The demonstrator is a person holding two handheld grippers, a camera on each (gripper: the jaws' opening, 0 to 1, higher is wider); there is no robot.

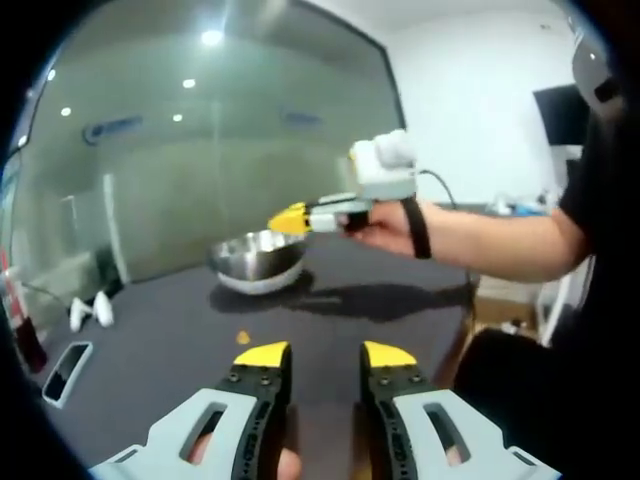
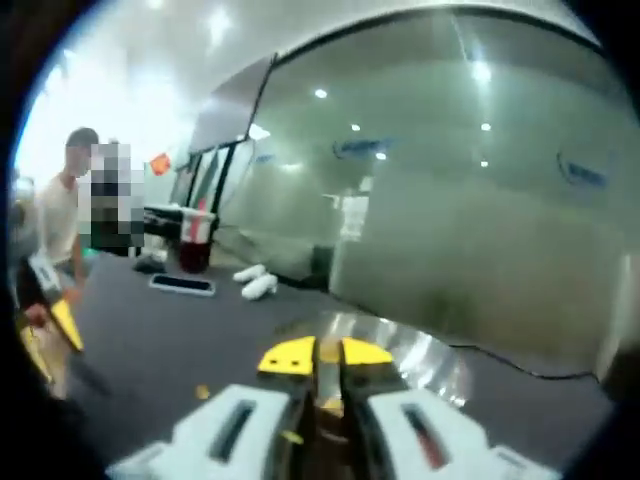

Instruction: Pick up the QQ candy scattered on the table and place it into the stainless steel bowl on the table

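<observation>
Right gripper (image 2: 327, 356) hovers over the steel bowl (image 2: 420, 355), jaws nearly together, possibly pinching candy; left gripper (image 1: 325, 354) spread, loose candy (image 1: 243, 337) at eleven o'clock.

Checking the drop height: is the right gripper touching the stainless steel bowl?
Apart. In the left gripper view the right gripper hangs above the stainless steel bowl, with background visible between its yellow tips and the rim.

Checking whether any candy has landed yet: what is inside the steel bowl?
The steel bowl shows a shiny inner wall but no candy. Its bottom is hidden by the rim. The right gripper hovers above it.
</observation>
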